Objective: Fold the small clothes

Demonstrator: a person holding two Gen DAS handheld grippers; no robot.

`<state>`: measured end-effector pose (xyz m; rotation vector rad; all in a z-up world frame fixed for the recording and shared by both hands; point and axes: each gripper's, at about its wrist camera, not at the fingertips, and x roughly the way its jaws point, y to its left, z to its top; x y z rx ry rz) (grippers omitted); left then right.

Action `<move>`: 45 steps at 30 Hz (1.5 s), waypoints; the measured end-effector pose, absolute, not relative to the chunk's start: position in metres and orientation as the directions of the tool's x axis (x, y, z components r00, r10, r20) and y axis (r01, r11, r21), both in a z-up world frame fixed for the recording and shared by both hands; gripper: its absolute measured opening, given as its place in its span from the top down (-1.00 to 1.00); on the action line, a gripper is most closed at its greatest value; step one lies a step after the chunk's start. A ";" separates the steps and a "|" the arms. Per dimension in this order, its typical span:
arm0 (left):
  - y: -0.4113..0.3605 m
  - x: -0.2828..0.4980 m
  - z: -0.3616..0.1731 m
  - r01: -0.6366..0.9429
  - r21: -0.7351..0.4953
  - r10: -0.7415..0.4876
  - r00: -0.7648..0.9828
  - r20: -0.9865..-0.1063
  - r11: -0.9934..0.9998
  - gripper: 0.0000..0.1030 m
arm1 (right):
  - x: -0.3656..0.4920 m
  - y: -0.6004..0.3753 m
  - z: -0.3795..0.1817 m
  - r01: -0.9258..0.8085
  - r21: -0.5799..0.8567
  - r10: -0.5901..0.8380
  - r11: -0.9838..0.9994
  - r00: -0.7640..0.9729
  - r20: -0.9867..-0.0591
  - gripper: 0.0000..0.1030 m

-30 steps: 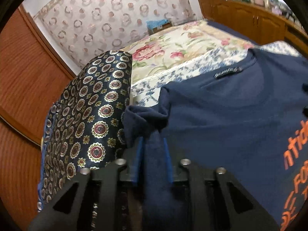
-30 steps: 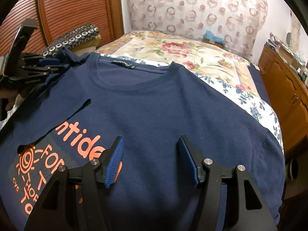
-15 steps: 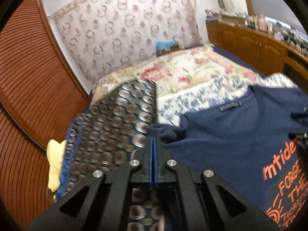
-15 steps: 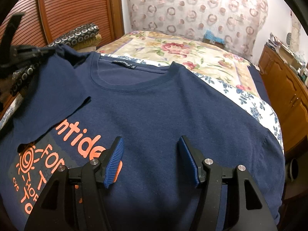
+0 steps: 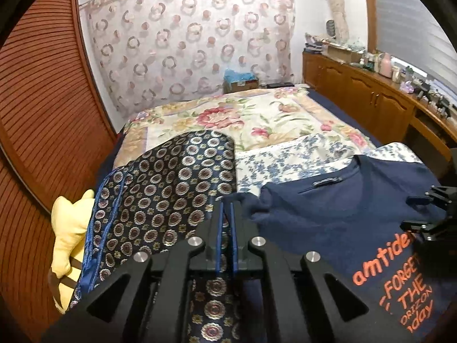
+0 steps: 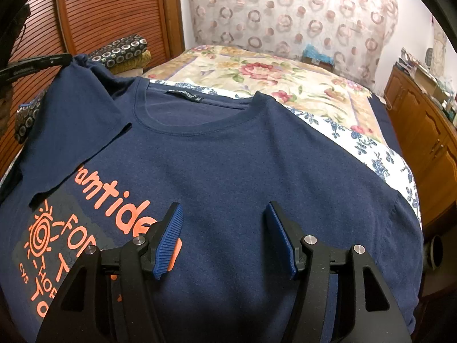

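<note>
left gripper (image 5: 225, 214) now clamped on t-shirt (image 6: 228, 171) shoulder, lifted since before; fold starting. right gripper (image 6: 224, 237) spread, empty.

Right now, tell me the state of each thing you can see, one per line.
T-shirt: spread front-up on the bed, one sleeve folded over the chest.
Left gripper: jaws shut on the sleeve's corner.
Right gripper: jaws open, empty, above the shirt.
</note>
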<state>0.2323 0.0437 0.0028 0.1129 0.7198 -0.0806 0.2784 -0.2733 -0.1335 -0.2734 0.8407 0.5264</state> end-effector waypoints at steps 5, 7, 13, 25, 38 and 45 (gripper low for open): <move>0.032 0.219 0.007 0.155 0.045 -0.091 0.767 -0.636 0.987 0.62 | 0.278 -0.274 -0.133 -0.541 -0.025 0.332 0.841 0.552 -0.765 -0.20; 0.026 0.215 0.004 0.177 0.015 -0.128 0.762 -0.635 0.984 0.45 | 0.277 -0.274 -0.132 -0.533 -0.025 0.327 0.846 0.556 -0.764 -0.20; -0.003 0.210 -0.029 0.265 -0.050 -0.226 0.693 -0.684 0.963 0.25 | 0.269 -0.305 -0.111 -0.457 0.004 0.316 0.889 0.608 -0.729 -0.20; -0.045 0.212 -0.063 0.377 -0.060 -0.289 0.589 -0.755 0.924 0.03 | 0.235 -0.415 -0.082 -0.205 -0.013 0.143 0.979 0.727 -0.672 -0.20; -0.053 0.211 -0.075 0.396 -0.026 -0.267 0.568 -0.778 0.918 -0.04 | 0.214 -0.484 -0.112 -0.059 0.033 0.065 0.998 0.667 -0.742 -0.20; -0.056 0.212 -0.076 0.422 -0.025 -0.281 0.557 -0.782 0.906 -0.29 | 0.205 -0.498 -0.122 -0.037 0.102 0.102 0.994 0.644 -0.758 -0.20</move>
